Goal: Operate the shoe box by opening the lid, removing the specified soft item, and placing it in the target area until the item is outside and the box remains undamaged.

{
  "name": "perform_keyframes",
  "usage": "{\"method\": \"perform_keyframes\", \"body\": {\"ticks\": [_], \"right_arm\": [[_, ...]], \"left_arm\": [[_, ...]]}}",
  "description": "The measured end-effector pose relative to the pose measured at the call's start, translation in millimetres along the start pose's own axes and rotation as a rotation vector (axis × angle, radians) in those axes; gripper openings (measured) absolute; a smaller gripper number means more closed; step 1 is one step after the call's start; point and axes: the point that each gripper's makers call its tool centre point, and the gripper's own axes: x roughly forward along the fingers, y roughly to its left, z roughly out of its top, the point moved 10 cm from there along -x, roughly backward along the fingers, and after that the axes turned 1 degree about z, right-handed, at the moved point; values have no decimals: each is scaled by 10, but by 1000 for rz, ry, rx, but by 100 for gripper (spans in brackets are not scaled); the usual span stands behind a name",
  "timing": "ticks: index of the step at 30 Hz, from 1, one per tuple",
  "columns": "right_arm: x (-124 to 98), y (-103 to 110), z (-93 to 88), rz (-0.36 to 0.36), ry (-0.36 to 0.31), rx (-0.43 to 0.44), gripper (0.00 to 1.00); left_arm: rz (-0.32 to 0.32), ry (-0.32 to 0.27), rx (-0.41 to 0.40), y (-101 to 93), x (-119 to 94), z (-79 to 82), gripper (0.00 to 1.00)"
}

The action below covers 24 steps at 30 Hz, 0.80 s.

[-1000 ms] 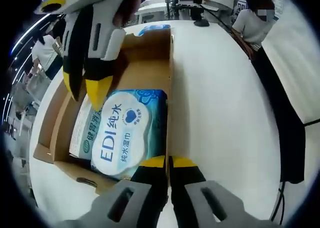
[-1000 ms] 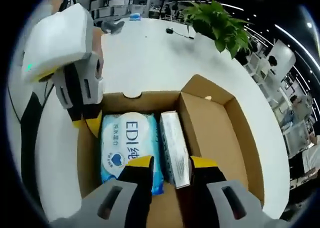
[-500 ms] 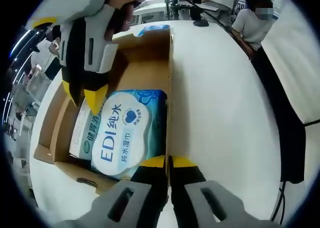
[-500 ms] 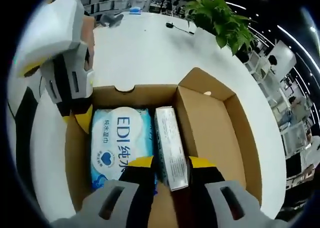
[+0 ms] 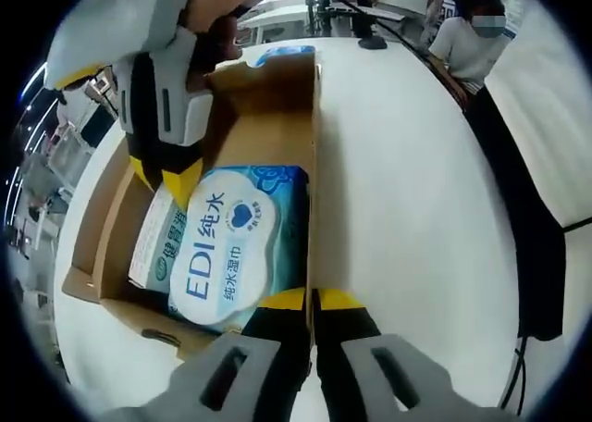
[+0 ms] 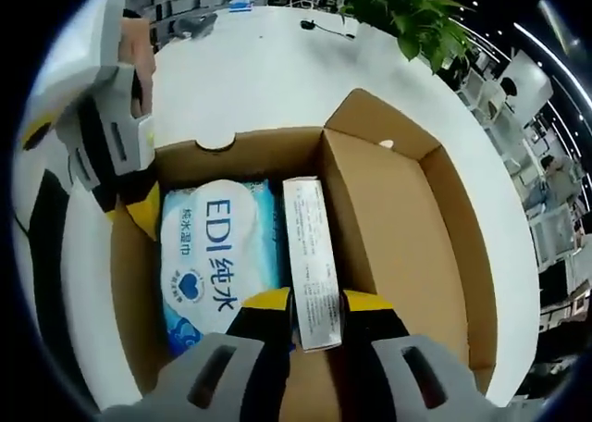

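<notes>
The brown shoe box (image 5: 268,117) lies open on the white table, its lid (image 6: 398,237) folded out to the side. Inside lie a blue-and-white soft wipes pack (image 5: 231,246) (image 6: 217,265) and, beside it, a slim white carton (image 5: 153,251) (image 6: 310,246). My left gripper (image 5: 312,300) is shut on the box's side wall next to the wipes pack, and the left gripper (image 6: 134,204) shows on that wall. My right gripper (image 6: 316,304) is down inside the box, open, its jaws on either side of the carton's near end. The right gripper (image 5: 162,174) reaches in from the top left.
The white table (image 5: 407,209) stretches wide beyond the box. A potted plant (image 6: 407,24) stands past the table's far edge. A seated person (image 5: 467,33) is at the far side, and small dark objects (image 5: 370,41) lie near that end.
My right gripper has sunk deeper into the box, so its jaws now flank the slim carton's end. The left gripper keeps its hold on the wall.
</notes>
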Motion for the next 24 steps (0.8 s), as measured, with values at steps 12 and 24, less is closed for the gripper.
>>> {"method": "perform_keyframes", "body": {"ticks": [12,24], "right_arm": [[-159,-8,-329,-15,52,75,17],[-318,-5,-589,13,129,226,17]], "left_arm": [[-1,3,-7,4,-6,0,0],[2,4,-6,0,-11,5,0]]}}
